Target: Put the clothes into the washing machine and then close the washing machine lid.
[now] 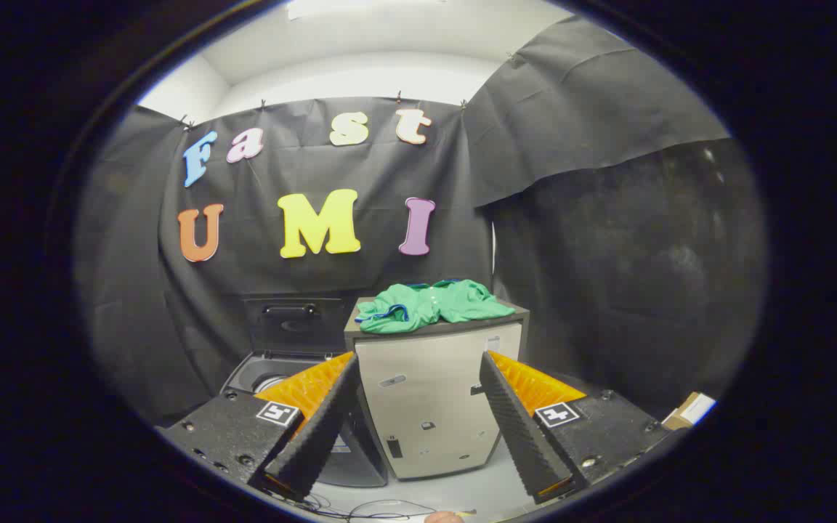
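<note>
In the gripper view, the jaws [418,425] stand spread wide and grasp nothing; the two fingers [320,421] splay out across the lower middle of the frame with open space between them. Beyond them, at the centre of the frame, stands a pale cabinet [429,407] with a dark top, and on that top lies the green clothes [433,303], crumpled in a loose heap with a blue edge showing on its left side. The heap is well apart from the fingers, higher in the frame and further off.

To the left of the cabinet, lower left of centre, sits the washing machine [273,374], partly hidden behind the left finger. Its lid [291,323] is raised and leans back against the booth's wall, so the round drum opening shows.

The step in hand looks like the reach for the garment: nothing is loaded yet. The next move calls for carrying the open jaws forward and up to the cabinet top, closing them on a thick fold of the cloth, then swinging left over the drum. A cardboard box [689,410] lies at the lower right.
</note>
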A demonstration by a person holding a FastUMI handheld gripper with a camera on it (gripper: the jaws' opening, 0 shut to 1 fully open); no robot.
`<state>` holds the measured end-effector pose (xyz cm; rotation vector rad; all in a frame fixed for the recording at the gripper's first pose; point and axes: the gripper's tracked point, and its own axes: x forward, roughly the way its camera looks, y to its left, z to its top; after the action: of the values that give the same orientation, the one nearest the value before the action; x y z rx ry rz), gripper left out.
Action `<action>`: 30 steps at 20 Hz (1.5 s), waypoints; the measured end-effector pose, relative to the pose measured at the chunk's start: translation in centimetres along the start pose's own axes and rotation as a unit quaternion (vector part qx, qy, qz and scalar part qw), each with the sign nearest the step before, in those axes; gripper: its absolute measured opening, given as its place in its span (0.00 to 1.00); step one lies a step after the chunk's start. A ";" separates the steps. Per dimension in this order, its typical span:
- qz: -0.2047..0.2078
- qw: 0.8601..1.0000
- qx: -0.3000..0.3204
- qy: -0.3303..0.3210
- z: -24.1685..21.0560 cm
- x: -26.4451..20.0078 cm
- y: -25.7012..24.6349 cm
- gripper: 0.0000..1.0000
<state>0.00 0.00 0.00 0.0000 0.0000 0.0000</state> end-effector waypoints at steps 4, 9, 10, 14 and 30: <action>0.002 1.000 -0.006 0.001 0.1 0.0 0.1 1.00; 0.003 1.000 -0.005 0.006 0.2 0.1 -0.1 1.00; 0.002 1.000 -0.005 0.008 0.0 0.1 -0.1 1.00; 0.002 1.000 0.003 0.014 -0.1 -0.1 -0.2 1.00; -0.002 0.999 -0.011 0.039 0.3 4.5 -0.7 1.00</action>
<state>4.48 -0.65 0.33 -0.0213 0.0786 -0.0036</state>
